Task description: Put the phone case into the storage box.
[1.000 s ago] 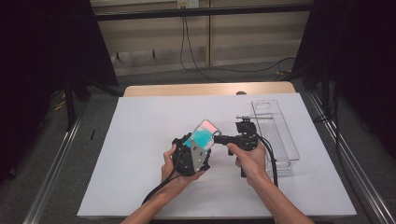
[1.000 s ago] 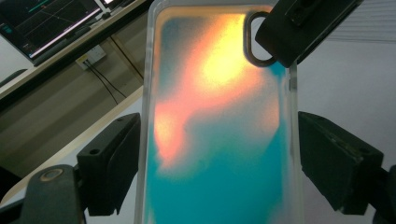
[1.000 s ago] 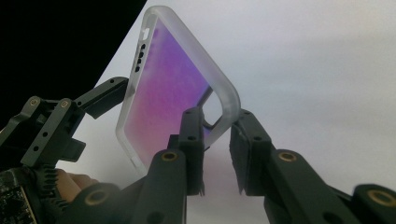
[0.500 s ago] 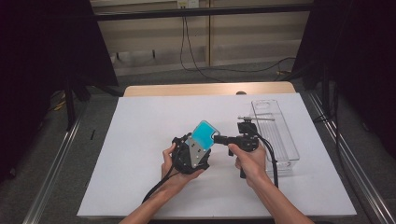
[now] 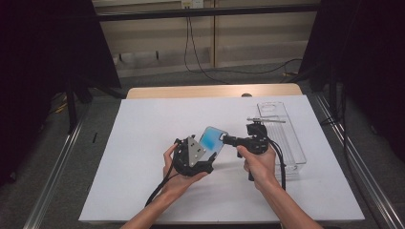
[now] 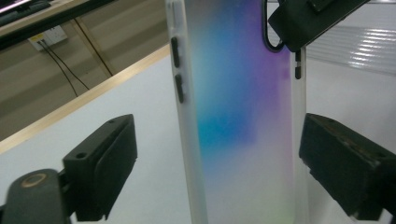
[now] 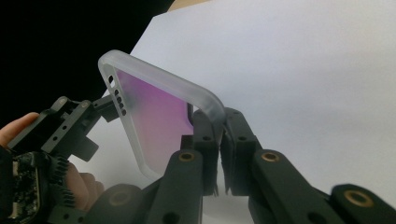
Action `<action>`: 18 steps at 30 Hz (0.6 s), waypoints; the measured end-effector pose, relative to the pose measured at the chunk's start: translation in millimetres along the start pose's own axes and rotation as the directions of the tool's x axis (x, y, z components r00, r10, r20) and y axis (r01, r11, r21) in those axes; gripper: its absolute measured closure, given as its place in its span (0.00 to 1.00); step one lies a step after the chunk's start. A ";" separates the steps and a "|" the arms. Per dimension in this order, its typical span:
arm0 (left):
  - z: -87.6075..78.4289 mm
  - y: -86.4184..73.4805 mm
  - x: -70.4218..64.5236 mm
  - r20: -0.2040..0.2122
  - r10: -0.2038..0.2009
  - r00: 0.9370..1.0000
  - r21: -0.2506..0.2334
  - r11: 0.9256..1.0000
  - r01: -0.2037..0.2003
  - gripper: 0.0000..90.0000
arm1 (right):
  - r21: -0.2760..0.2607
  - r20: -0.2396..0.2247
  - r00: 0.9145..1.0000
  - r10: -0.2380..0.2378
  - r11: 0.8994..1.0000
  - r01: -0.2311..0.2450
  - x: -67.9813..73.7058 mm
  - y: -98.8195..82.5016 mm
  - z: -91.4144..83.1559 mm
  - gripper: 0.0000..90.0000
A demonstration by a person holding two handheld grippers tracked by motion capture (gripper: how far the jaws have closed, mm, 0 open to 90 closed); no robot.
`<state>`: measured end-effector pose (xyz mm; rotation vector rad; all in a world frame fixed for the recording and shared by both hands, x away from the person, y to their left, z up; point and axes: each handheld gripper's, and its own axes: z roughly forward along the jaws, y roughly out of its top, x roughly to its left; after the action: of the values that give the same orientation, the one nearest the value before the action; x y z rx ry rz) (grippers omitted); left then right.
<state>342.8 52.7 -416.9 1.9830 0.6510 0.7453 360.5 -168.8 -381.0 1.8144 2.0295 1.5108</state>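
A frosted phone case [image 5: 211, 140] with a blue-to-purple back is held up above the white sheet between both hands. My right gripper [image 5: 225, 140] is shut on its upper corner; in the right gripper view the jaws [image 7: 219, 140] pinch the clear rim of the case [image 7: 154, 116]. My left gripper [image 5: 204, 155] stands around the lower end of the case [image 6: 243, 116]. Its jaws have just been opening: the left pad [image 6: 109, 172] stands well off the case's edge, and the right pad [image 6: 345, 168] is close beside the other edge.
A clear plastic tray [image 5: 286, 143] lies at the right of the white sheet [image 5: 143, 143], just behind my right hand, with a thin metal bar [image 5: 265, 120] across it. The wooden table edge [image 5: 215, 90] runs at the back. Dark curtains flank both sides.
The case has tipped between the grippers, so its blue back now faces the high camera more. Both hands have stayed nearly in place.
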 end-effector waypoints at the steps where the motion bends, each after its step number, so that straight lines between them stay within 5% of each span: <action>1: 0.1 0.1 0.2 0.005 -0.008 1.000 -0.003 1.000 0.008 0.11 | -0.001 0.002 1.000 0.000 1.000 0.000 -0.5 0.3 -0.5 0.95; 11: -7.8 3.4 10.3 0.086 -0.092 0.992 0.012 0.996 0.091 0.06 | -0.029 0.011 1.000 -0.015 0.999 0.015 -3.4 3.4 -8.0 0.95; 18: -10.1 1.5 16.4 0.099 -0.107 0.989 0.012 0.994 0.107 0.04 | -0.044 0.017 0.999 -0.028 0.999 0.028 -5.1 5.0 -12.9 0.95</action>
<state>346.9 69.0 -407.3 1.9613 0.6953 0.5766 358.4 -181.4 -373.8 1.7691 1.9893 1.5153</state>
